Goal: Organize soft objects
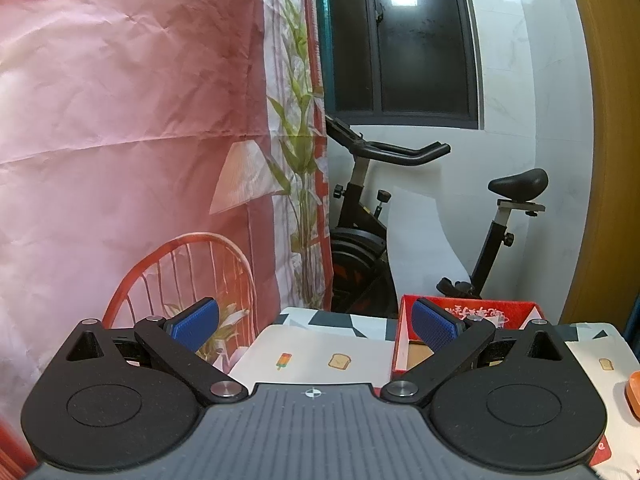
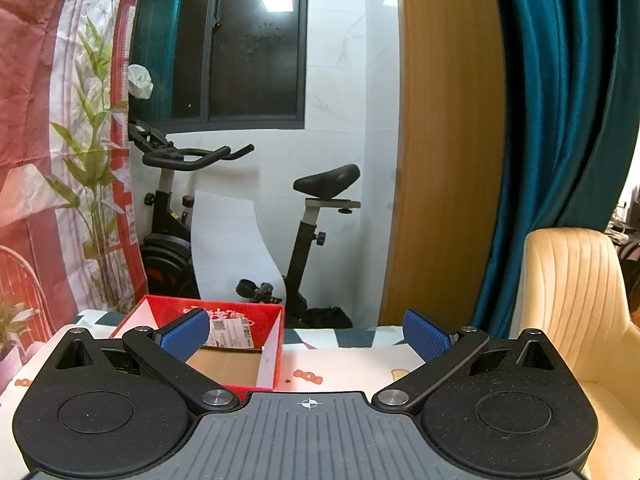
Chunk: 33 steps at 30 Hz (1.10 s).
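Right gripper (image 2: 306, 330), jaws spread wide, above table (image 2: 344, 372) beside red box (image 2: 276, 344)

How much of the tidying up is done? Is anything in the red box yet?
Nothing looks done. The red box shows only bare cardboard floor inside. Nothing is in hand: the left gripper and right gripper are both open with nothing between the fingers. All the sorting is left; an orange thing sits at the table's edge.

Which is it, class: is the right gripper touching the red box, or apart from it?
Cannot tell. In the right wrist view the right gripper is open, and one blue pad overlaps the red box, with no contact or gap shown.
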{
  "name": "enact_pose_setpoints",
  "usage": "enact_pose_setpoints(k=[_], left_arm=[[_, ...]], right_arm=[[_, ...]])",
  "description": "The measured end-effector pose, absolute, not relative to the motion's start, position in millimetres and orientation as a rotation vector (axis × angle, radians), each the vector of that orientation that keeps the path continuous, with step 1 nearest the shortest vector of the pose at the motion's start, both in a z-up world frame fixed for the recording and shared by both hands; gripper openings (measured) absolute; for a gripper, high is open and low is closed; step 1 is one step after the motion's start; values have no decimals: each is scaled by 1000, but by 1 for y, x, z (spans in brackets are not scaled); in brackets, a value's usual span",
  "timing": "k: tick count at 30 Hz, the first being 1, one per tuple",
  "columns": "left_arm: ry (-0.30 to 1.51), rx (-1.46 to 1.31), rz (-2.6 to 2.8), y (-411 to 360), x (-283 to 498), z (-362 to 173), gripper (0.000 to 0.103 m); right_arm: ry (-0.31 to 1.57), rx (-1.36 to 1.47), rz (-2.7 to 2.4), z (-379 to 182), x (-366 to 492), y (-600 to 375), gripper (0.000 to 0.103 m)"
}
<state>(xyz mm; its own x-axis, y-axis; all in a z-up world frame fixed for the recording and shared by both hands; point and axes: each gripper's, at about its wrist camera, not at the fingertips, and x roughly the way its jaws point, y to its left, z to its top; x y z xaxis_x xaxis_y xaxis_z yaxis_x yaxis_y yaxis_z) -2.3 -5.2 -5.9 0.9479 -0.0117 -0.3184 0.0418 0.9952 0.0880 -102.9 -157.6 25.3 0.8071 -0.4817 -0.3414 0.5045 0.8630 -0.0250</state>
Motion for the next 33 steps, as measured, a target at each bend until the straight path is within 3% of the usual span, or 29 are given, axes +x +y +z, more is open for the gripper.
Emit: enact_pose_setpoints(k=[33], left_arm=[[333,102,-37,-5,0,-8,103]], right_arm=[[352,70,-530,26,-104,-157,103]])
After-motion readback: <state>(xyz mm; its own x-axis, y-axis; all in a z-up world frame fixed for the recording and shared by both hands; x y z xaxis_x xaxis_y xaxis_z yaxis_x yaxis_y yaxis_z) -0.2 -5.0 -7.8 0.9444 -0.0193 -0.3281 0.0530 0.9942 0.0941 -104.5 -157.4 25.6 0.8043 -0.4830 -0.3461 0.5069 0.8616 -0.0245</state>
